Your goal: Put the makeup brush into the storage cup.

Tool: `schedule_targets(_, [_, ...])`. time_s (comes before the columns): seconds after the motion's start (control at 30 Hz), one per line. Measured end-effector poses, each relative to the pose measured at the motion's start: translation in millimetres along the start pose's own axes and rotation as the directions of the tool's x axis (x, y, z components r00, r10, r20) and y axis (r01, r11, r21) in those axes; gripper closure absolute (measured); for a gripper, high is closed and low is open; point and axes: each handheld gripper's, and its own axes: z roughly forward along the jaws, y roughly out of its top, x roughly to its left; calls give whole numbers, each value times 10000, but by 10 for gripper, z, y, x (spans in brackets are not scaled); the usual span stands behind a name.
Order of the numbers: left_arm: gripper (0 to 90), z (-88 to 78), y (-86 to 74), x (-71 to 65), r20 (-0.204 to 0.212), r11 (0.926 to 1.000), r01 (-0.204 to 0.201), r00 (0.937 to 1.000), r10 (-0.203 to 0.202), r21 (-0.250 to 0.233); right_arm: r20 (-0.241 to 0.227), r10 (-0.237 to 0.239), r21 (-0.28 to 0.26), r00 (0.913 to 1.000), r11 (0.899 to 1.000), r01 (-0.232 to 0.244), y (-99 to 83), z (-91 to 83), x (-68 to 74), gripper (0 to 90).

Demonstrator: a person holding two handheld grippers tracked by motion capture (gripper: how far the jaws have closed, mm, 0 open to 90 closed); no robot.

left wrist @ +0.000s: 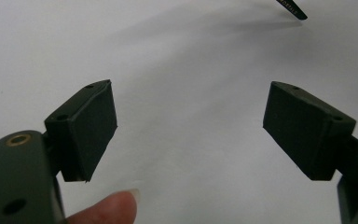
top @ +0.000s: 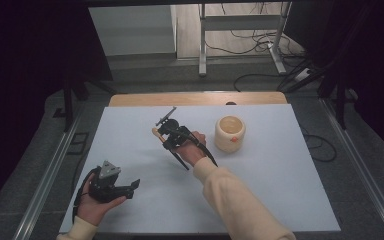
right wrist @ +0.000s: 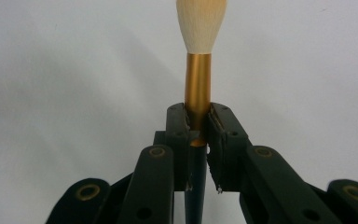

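Since the brush [right wrist: 200, 28] is light, stiff and slick, my right fingers [right wrist: 198, 122] pinch its gold ferrule; my left fingers [left wrist: 91, 128] stand spread, empty.

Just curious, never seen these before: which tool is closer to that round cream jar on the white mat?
The right. The right tool, clamped on a brush, sits just left of the jar. The left tool rests open near the mat's front-left corner, much farther away.

The brush [right wrist: 199, 70] has a pale cream tuft, a gold metal collar and a dark handle. Both grippers, left [top: 130, 188] and right [right wrist: 198, 123], are matt black with brass rivets. The jar [top: 230, 133] is cream with an orange spot. The desk [top: 280, 190] is plain white.
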Motion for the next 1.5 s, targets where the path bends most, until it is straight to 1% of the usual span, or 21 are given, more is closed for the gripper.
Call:
schedule_targets(0.23, [182, 1, 1, 0, -9, 10000, -29, 10000, 29, 16, -3, -16, -209, 10000, 9998, 16, 3, -81, -22, 791])
schedule_targets(0.7, [182, 4, 3, -5, -22, 10000, -32, 10000, 32, 19, -49, 212, -911, 9998, 9956, -216, -11, -369, -131, 791])
schedule_targets(1.1, [182, 5, 2, -8, -24, 10000, -23, 10000, 23, 28, -125, 486, -1480, 9987, 9877, -500, -47, -561, -245, 791])
schedule_targets(1.3, [182, 7, 4, -11, -27, 10000, -35, 10000, 35, 32, -119, 531, -1769, 9985, 9827, -543, -71, -666, -296, 791])
schedule_targets(1.5, [182, 6, 2, -13, -33, 10000, -42, 10000, 42, 37, -91, 659, -1963, 9978, 9783, -664, -103, -746, -348, 791])
